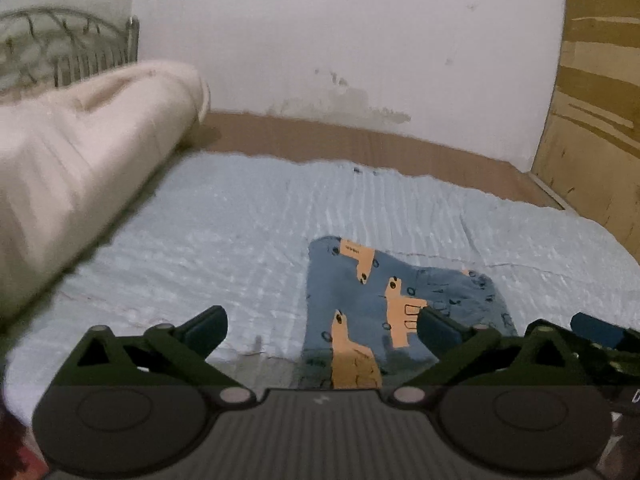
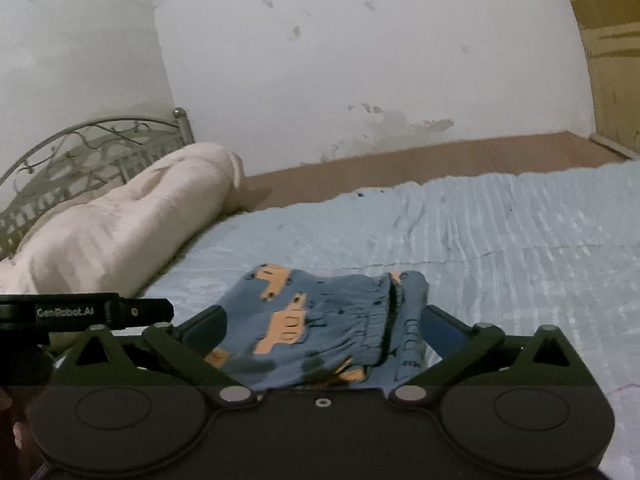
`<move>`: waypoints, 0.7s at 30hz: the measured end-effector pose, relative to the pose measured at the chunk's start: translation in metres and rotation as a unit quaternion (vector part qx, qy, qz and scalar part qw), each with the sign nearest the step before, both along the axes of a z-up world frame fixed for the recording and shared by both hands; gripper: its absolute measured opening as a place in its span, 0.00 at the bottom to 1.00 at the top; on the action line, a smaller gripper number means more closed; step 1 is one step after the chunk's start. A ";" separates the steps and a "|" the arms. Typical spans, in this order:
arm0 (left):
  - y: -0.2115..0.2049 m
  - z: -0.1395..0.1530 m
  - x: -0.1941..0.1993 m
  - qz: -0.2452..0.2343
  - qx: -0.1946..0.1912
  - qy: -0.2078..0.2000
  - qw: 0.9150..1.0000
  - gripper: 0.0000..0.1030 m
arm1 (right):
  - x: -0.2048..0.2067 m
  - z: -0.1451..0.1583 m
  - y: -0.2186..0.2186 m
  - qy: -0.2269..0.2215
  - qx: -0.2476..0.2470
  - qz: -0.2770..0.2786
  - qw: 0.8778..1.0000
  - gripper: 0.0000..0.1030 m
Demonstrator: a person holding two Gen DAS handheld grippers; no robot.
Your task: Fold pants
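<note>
Pale-blue bedspread [image 1: 224,240] under folded pants [image 2: 320,320] — stained, perhaps damp wall [image 1: 340,60] — both fingers wide, empty.

We're looking at our left gripper [image 1: 322,330]: dark green linkage arms, navy pads on the fingertips [image 1: 206,330], silver pivot screws, two round black discs flanking a ribbed grey panel. Our right gripper [image 2: 322,330] matches, though its centre panel is smooth black, and a side bar reads "GenRobot.AI".
</note>
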State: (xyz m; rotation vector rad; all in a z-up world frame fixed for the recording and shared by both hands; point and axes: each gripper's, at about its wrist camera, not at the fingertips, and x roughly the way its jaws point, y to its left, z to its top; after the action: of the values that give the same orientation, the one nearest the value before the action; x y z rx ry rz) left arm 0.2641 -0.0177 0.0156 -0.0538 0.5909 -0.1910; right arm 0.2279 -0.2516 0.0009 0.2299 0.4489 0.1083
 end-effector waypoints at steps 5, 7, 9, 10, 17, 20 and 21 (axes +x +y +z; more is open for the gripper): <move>0.007 0.011 -0.043 0.010 0.006 -0.024 1.000 0.99 | -0.036 0.017 0.007 -0.007 -0.021 -0.003 1.000 0.99; 0.011 0.011 -0.058 0.012 0.004 -0.029 0.999 0.99 | -0.051 0.021 0.008 -0.009 -0.025 -0.004 1.000 0.99; 0.015 0.010 -0.072 0.013 0.005 -0.032 0.999 0.99 | -0.067 0.023 0.008 -0.010 -0.029 -0.005 1.000 0.99; 0.016 0.009 -0.079 0.013 0.006 -0.033 0.999 0.99 | -0.074 0.023 0.009 -0.010 -0.031 -0.006 0.999 0.99; 0.020 0.009 -0.118 0.014 0.009 -0.051 0.999 0.99 | -0.117 0.024 0.015 -0.023 -0.036 -0.011 0.999 0.99; 0.022 0.009 -0.132 0.018 0.009 -0.063 0.998 0.99 | -0.133 0.026 0.019 -0.041 -0.037 -0.013 0.998 0.99; 0.025 0.009 -0.139 0.019 0.007 -0.066 0.998 0.99 | -0.139 0.025 0.021 -0.048 -0.038 -0.014 0.998 0.99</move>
State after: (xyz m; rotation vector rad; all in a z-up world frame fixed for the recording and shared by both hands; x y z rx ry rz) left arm 0.1255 0.0071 0.0242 -0.0383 0.4587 -0.1529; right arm 0.0890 -0.2306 0.0262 0.1548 0.3541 0.0748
